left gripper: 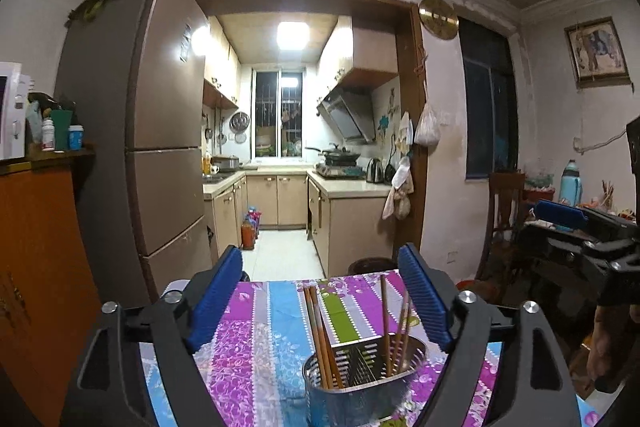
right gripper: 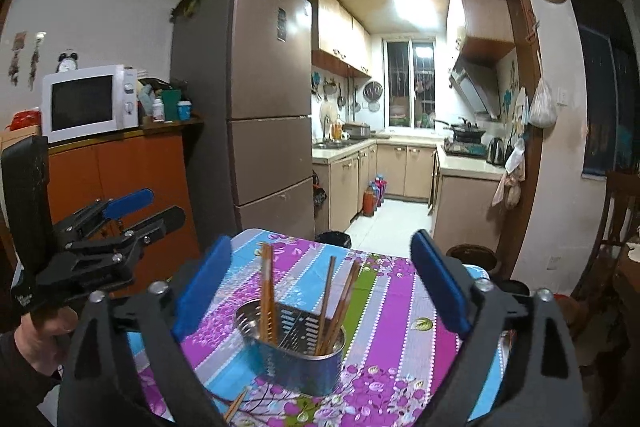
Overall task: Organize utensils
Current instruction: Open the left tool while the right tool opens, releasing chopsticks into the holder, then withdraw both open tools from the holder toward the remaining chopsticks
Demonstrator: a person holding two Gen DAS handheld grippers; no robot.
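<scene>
Tablecloth (right gripper: 384,291), patchwork floral in purple, blue and green, covers the table. Metal utensil holder (right gripper: 294,355) stands on it at 6 o'clock in the right wrist view, divided by a slotted partition; chopsticks (right gripper: 267,291) stand in both compartments. One loose chopstick (right gripper: 236,405) lies beside its base. Left gripper (left gripper: 320,307) and right gripper (right gripper: 320,291) both spread, nothing between pads. Refrigerator (right gripper: 260,99) at 11 o'clock; kitchen doorway at 1 o'clock.
</scene>
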